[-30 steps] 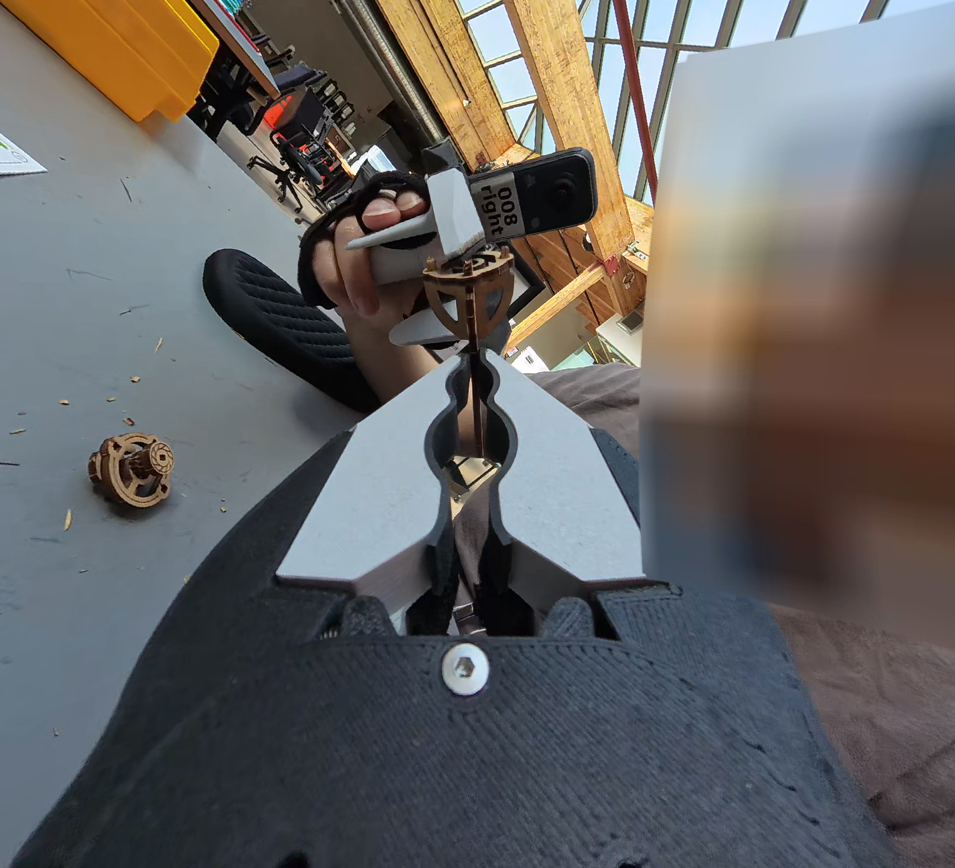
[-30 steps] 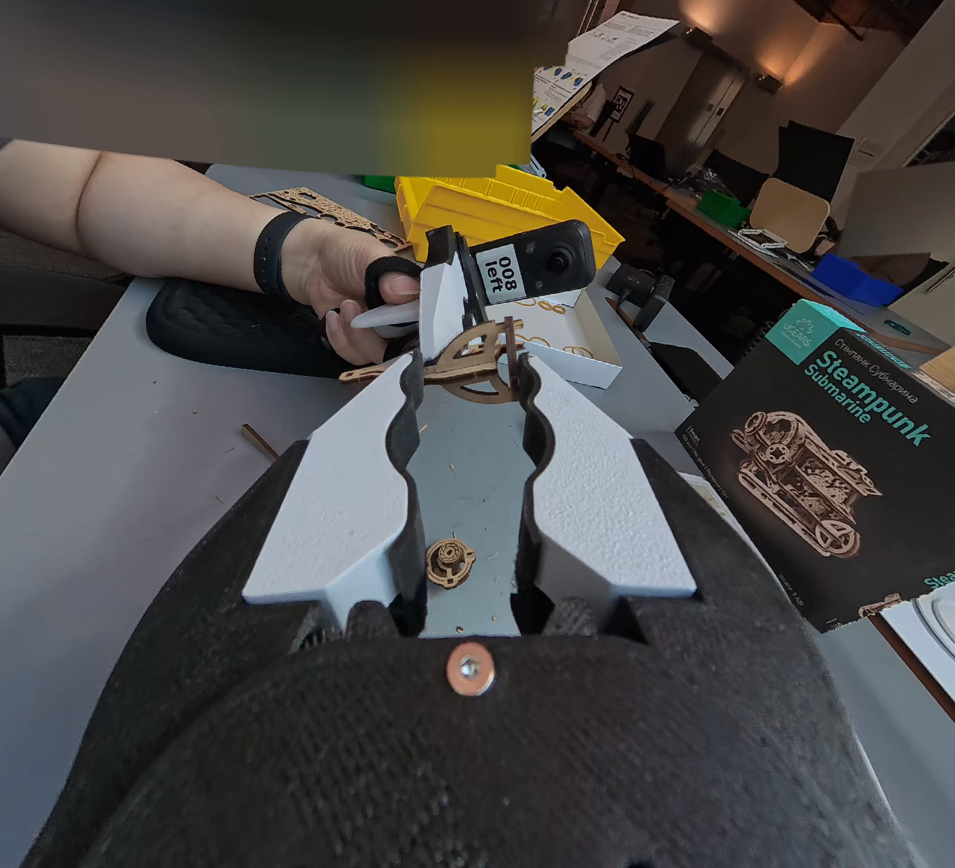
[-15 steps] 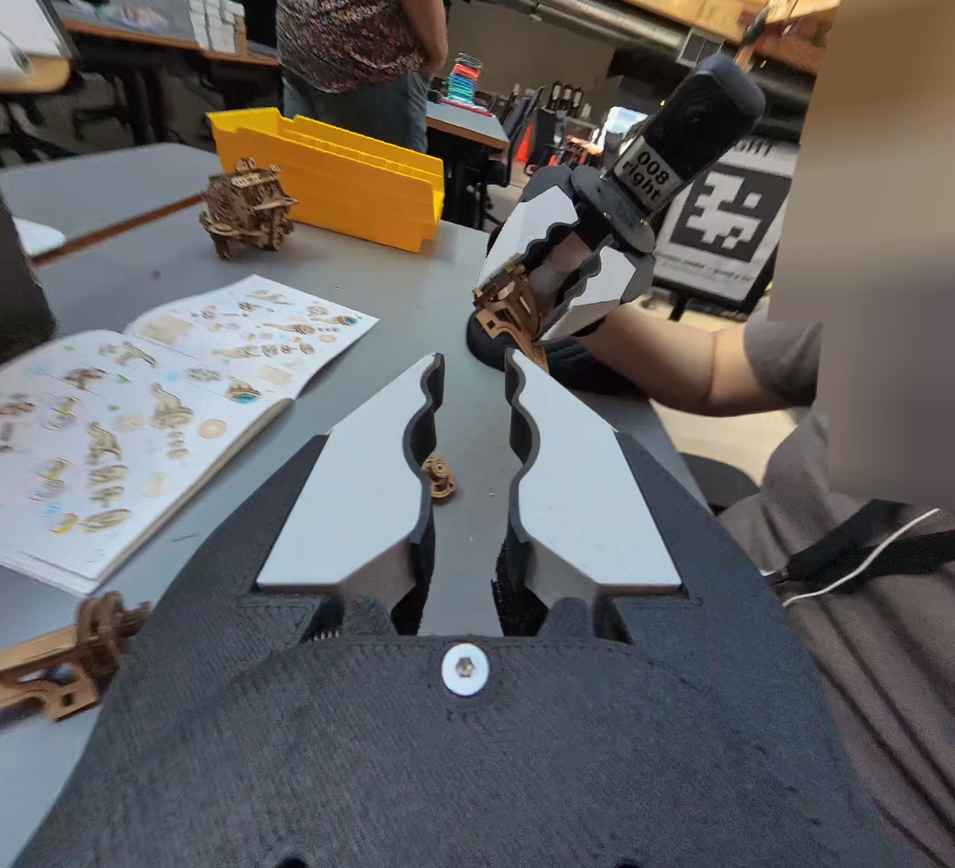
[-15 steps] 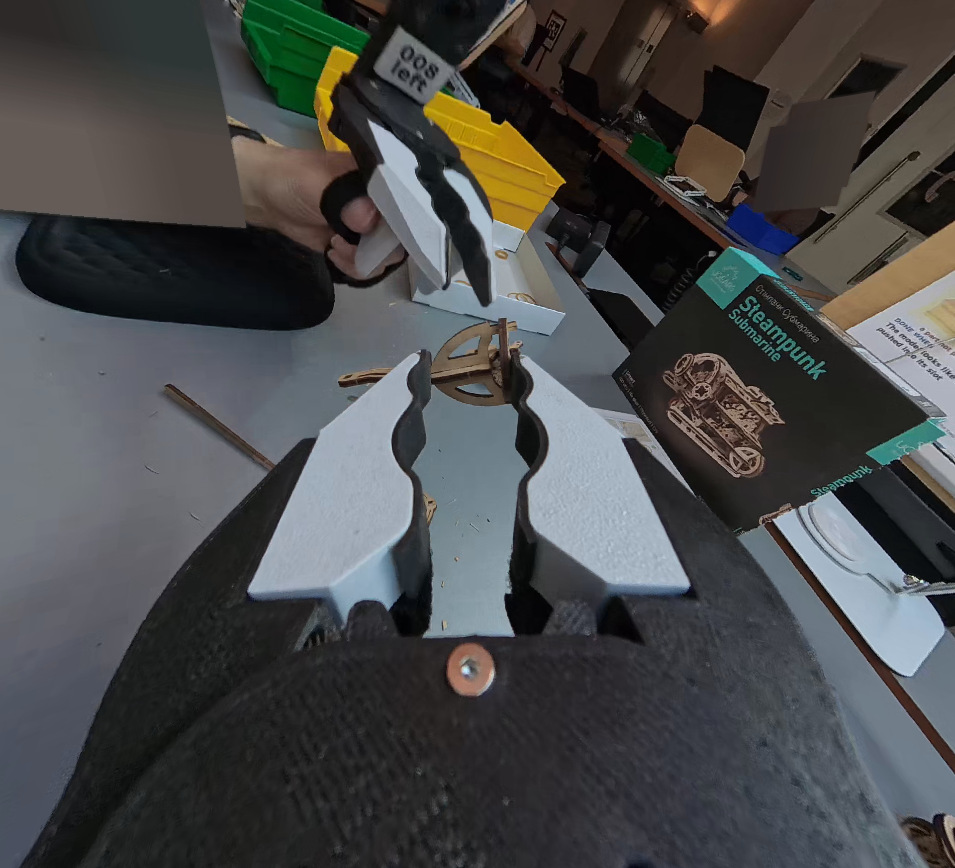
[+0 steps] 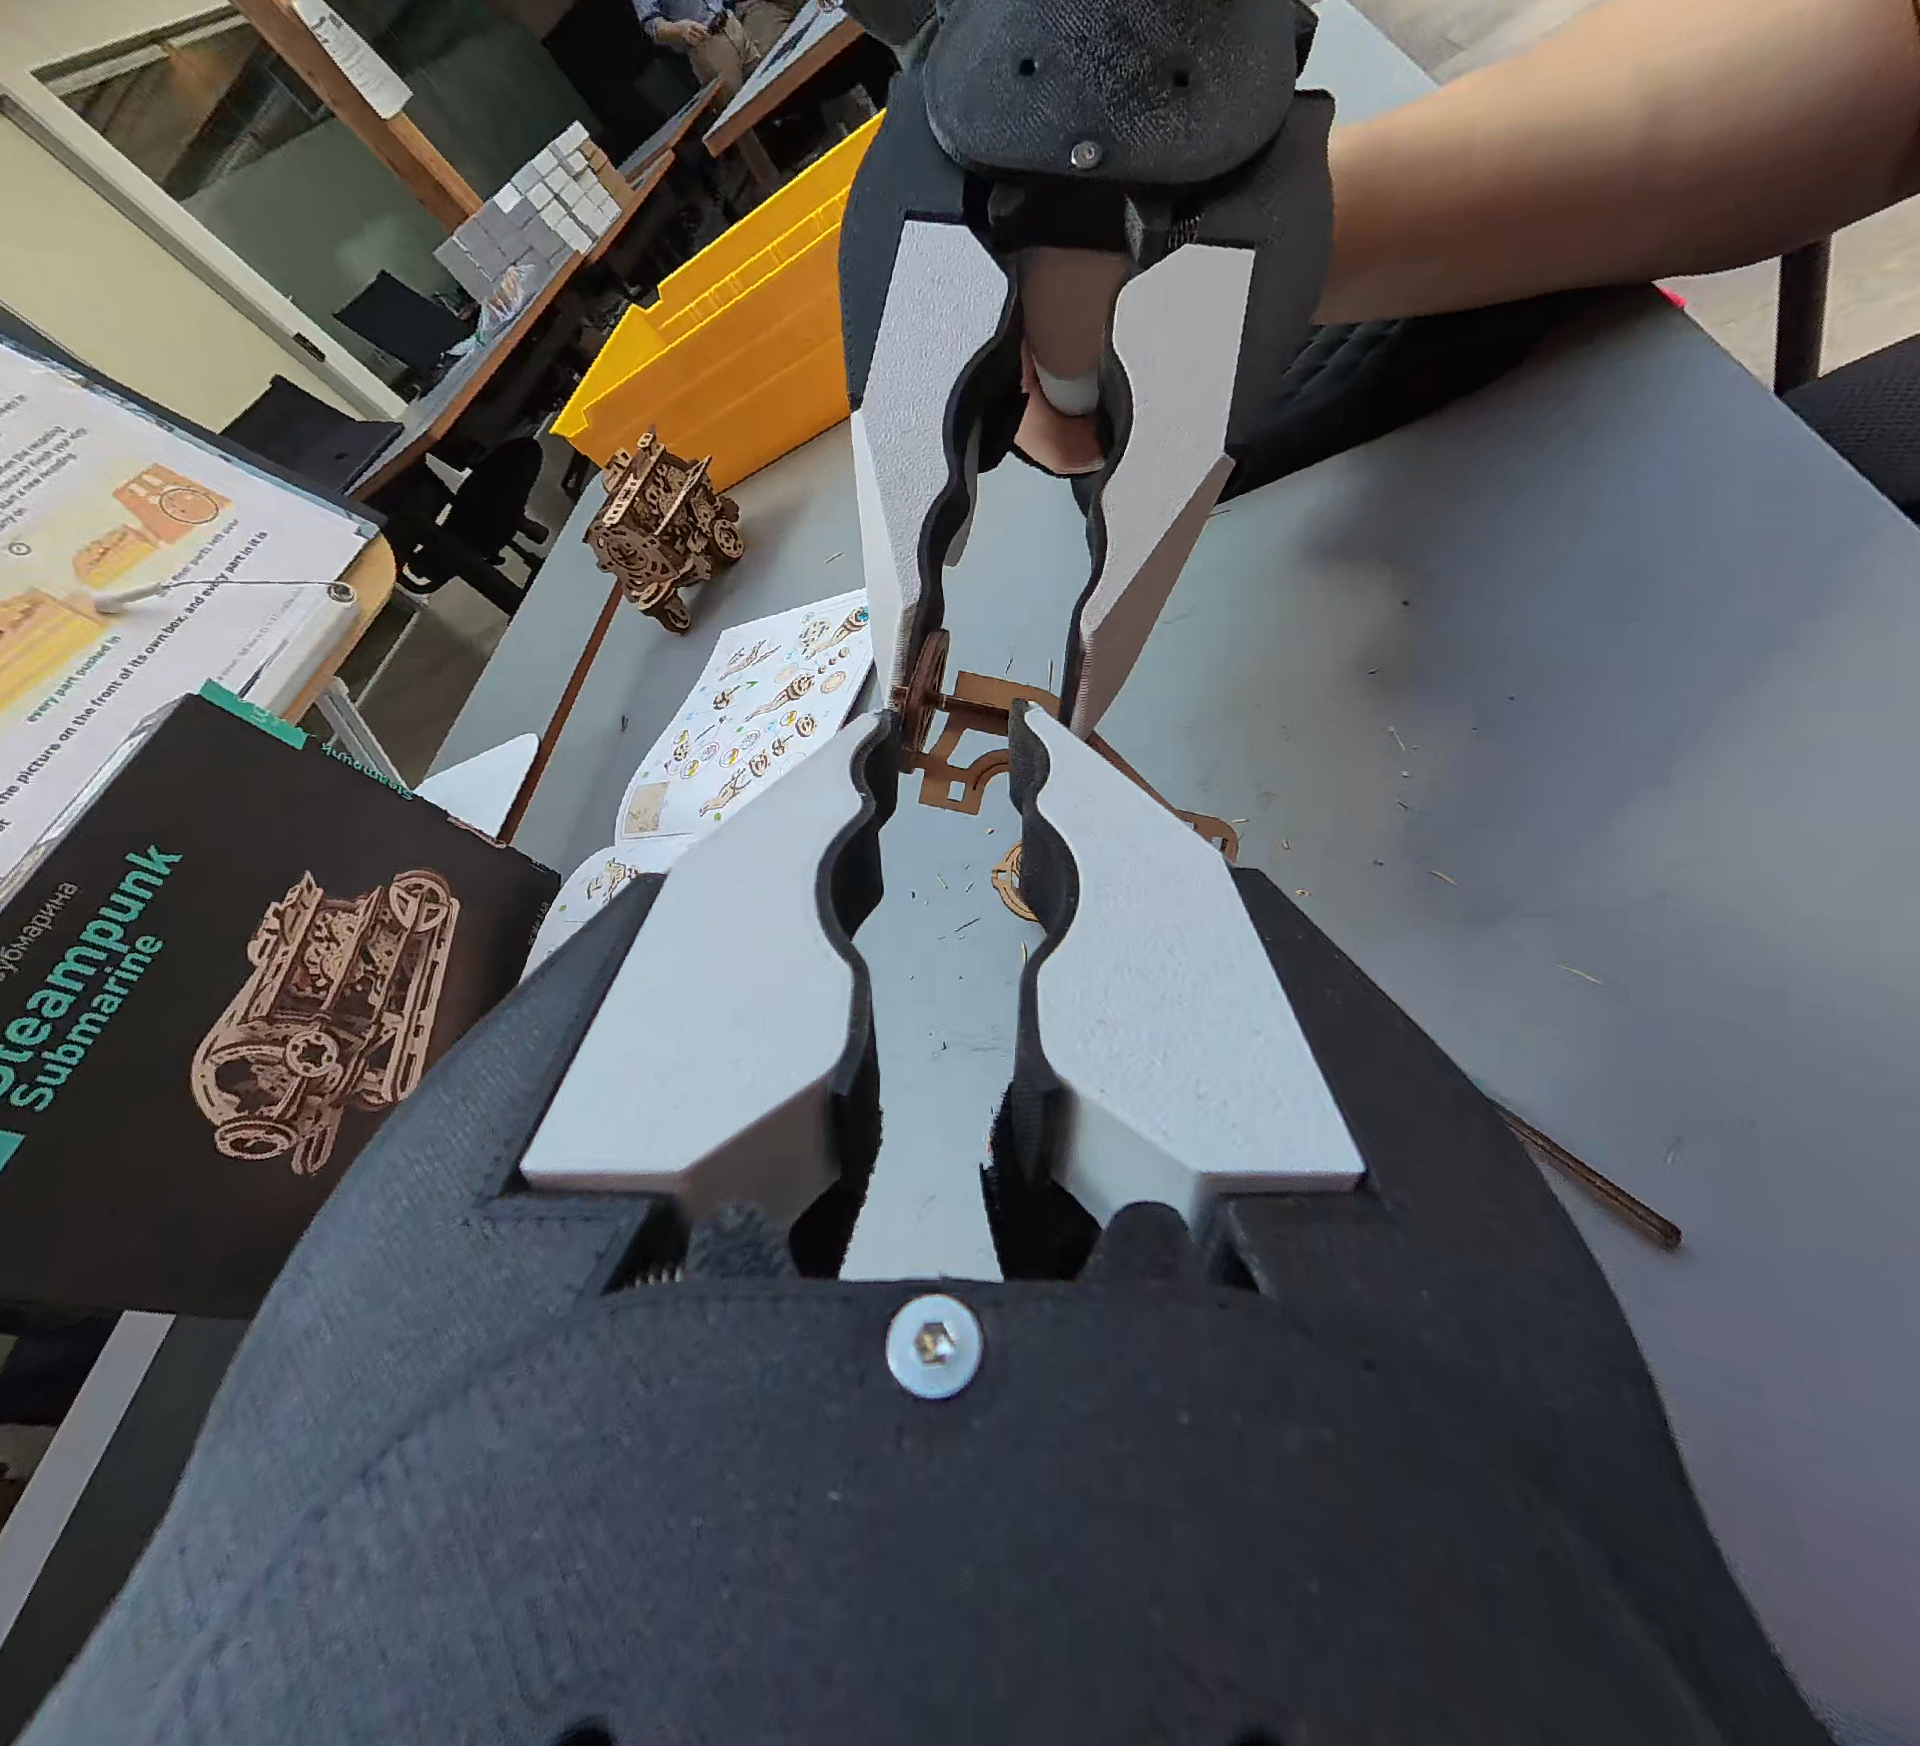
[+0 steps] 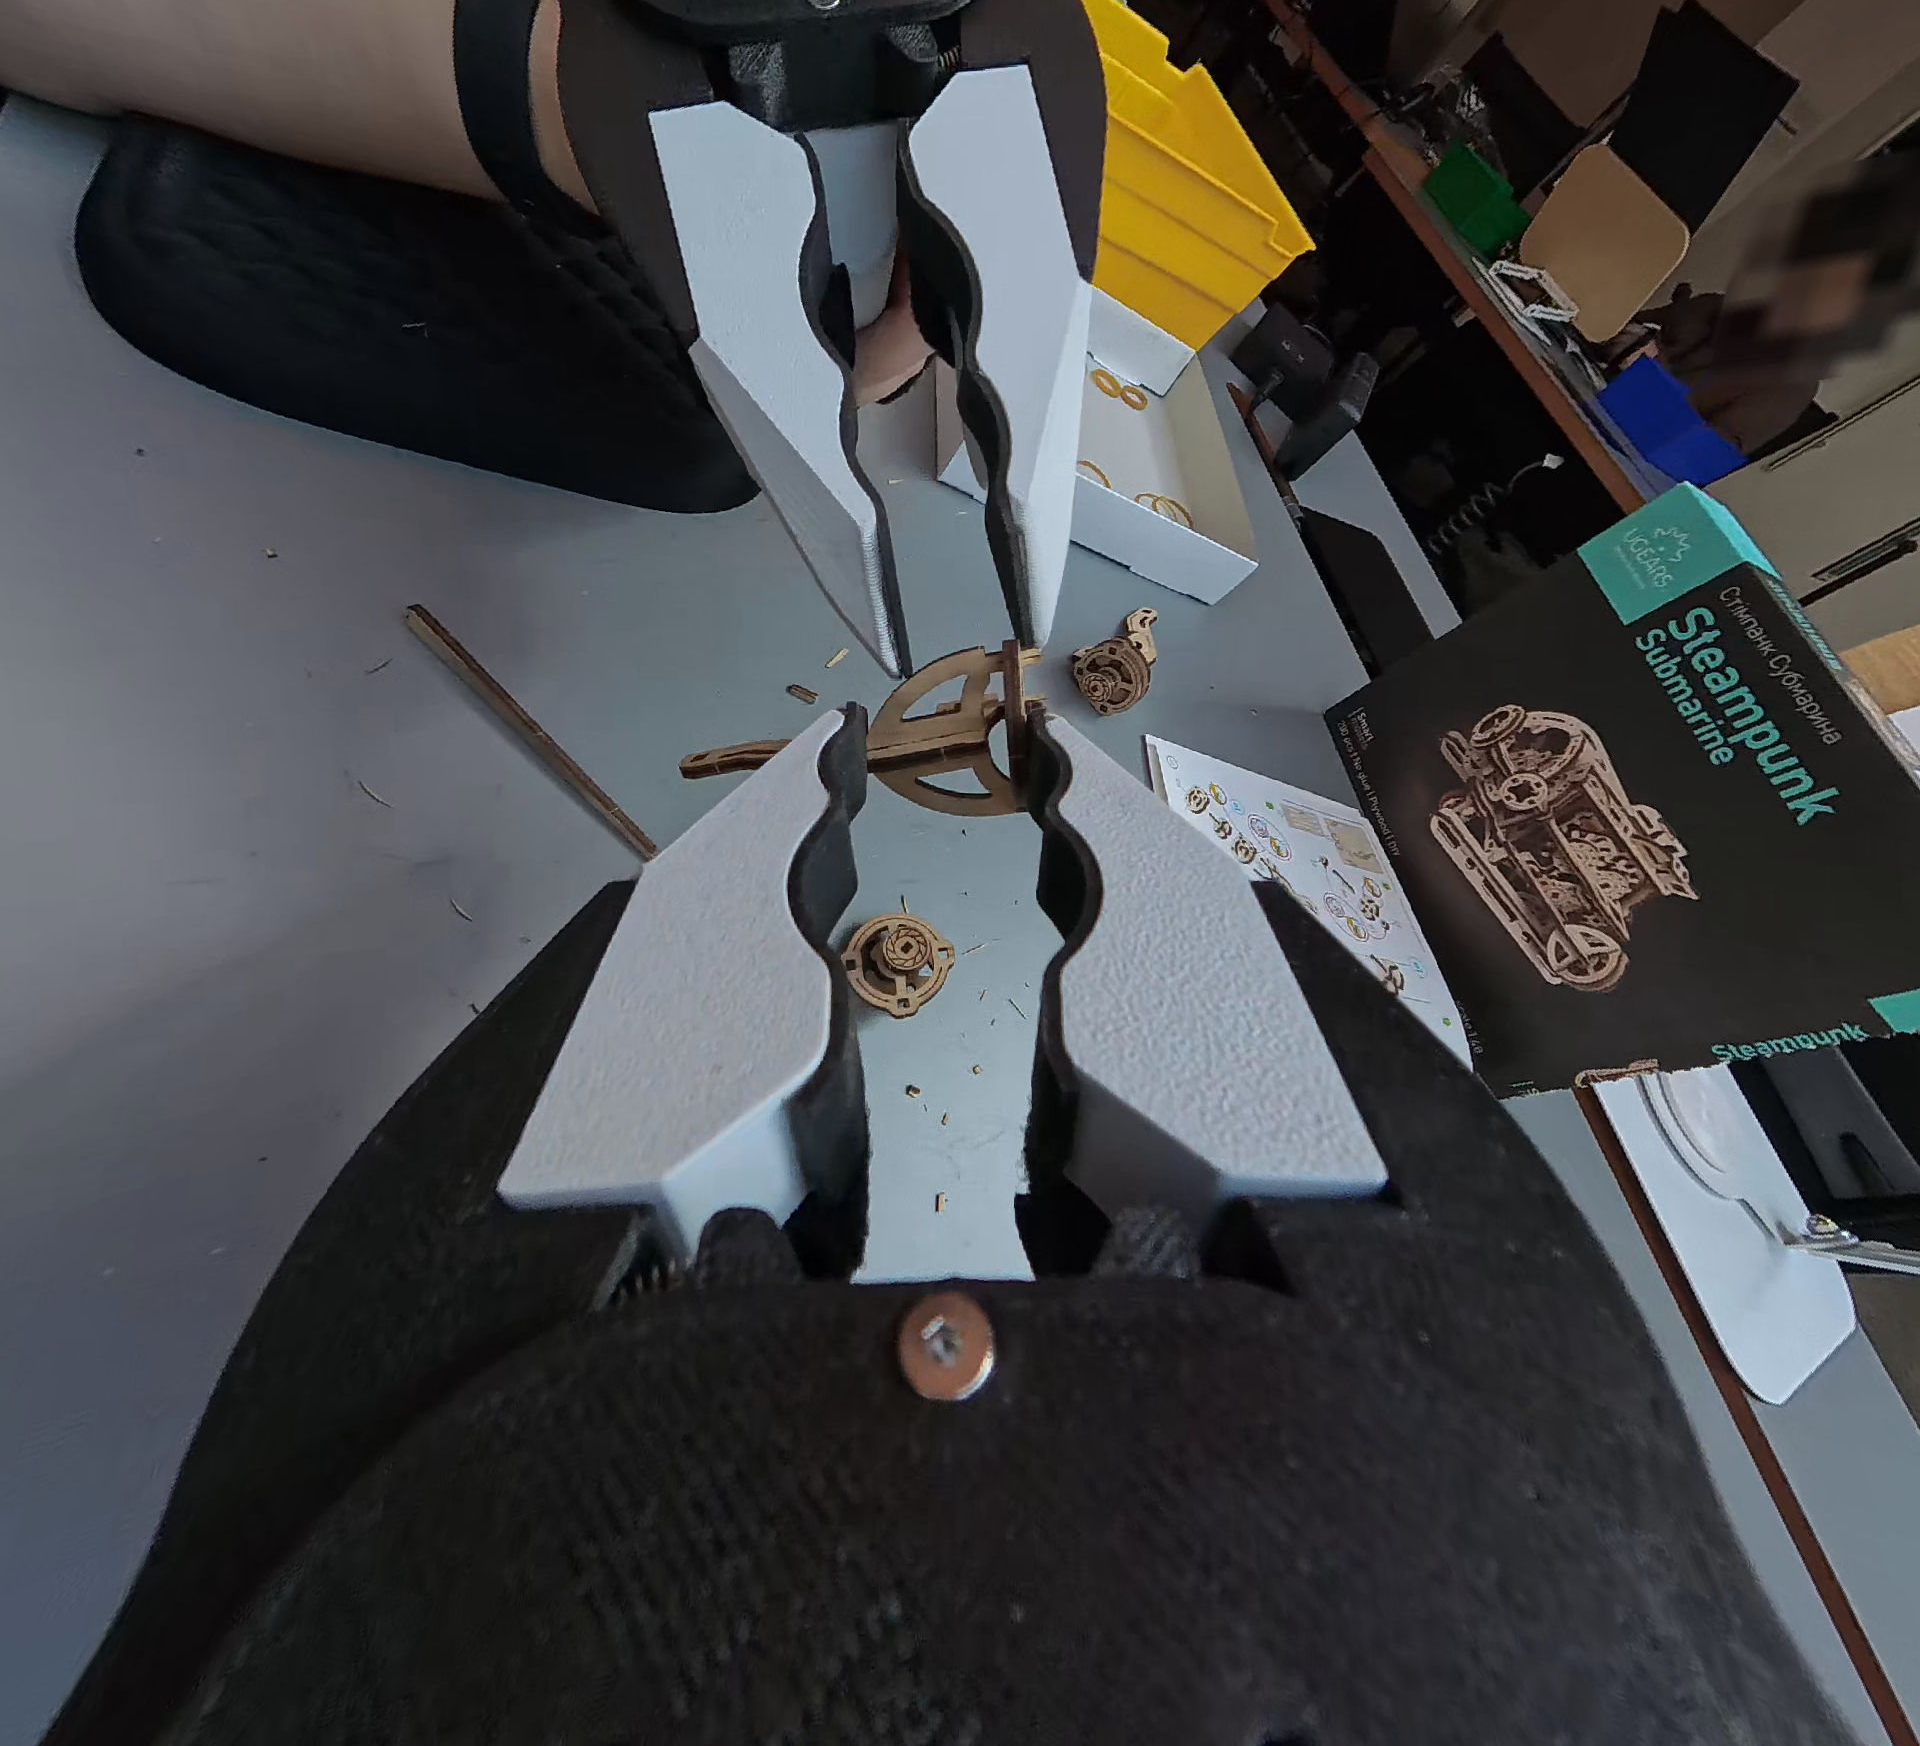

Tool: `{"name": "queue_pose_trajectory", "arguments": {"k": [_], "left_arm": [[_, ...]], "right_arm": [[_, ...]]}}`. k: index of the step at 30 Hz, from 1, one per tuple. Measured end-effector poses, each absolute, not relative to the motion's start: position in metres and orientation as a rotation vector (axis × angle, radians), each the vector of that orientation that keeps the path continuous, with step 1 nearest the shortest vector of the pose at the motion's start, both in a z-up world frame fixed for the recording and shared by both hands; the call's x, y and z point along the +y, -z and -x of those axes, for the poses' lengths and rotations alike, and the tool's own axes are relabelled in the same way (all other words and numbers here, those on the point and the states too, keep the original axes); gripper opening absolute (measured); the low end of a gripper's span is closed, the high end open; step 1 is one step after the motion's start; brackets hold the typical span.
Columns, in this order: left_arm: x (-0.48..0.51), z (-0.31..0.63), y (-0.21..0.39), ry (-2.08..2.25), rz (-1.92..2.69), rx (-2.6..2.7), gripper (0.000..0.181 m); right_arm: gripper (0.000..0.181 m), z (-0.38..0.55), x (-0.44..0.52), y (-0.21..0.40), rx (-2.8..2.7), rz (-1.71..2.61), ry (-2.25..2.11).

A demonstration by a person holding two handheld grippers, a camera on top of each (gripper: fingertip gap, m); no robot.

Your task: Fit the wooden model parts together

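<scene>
Two grippers nose to nose over worktop (image 6: 312,865). Right gripper (image 6: 945,730) fingers part-spread, gripping arc-shaped wooden frame (image 6: 940,740) just above surface. Left gripper (image 5: 951,730) fingers apart, empty. Loose hub part (image 6: 896,961) lying below. Advice: steady frame, line slots up squarely, press gently.
</scene>
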State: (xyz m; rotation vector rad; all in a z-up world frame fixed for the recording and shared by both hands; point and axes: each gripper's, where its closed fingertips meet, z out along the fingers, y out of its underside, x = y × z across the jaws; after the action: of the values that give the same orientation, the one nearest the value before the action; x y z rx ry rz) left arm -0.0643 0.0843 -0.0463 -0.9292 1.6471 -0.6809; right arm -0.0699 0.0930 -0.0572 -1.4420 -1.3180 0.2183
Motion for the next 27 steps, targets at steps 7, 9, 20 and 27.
{"name": "queue_pose_trajectory", "arguments": {"k": [7, 9, 20, 27], "left_arm": [[0.0808, 0.0638, 0.0512, 0.685, 0.928, 1.679, 0.018], [0.0812, 0.0635, 0.0515, 0.673, 0.924, 1.679, 0.017], [0.0804, 0.0635, 0.051, 0.646, 0.903, 1.682, 0.013], [0.0842, 0.0623, 0.0542, 0.639, 0.919, 1.678, 0.013]], "right_arm": [[0.029, 0.0707, 0.0903, 0.0622, -1.348, 1.443, -0.224], [0.029, 0.0706, 0.0907, 0.0626, -1.348, 1.443, -0.214], [0.027, 0.0719, 0.0911, 0.063, -1.338, 1.46, -0.219], [0.027, 0.0705, 0.095, 0.0668, -1.335, 1.478, -0.202]]}}
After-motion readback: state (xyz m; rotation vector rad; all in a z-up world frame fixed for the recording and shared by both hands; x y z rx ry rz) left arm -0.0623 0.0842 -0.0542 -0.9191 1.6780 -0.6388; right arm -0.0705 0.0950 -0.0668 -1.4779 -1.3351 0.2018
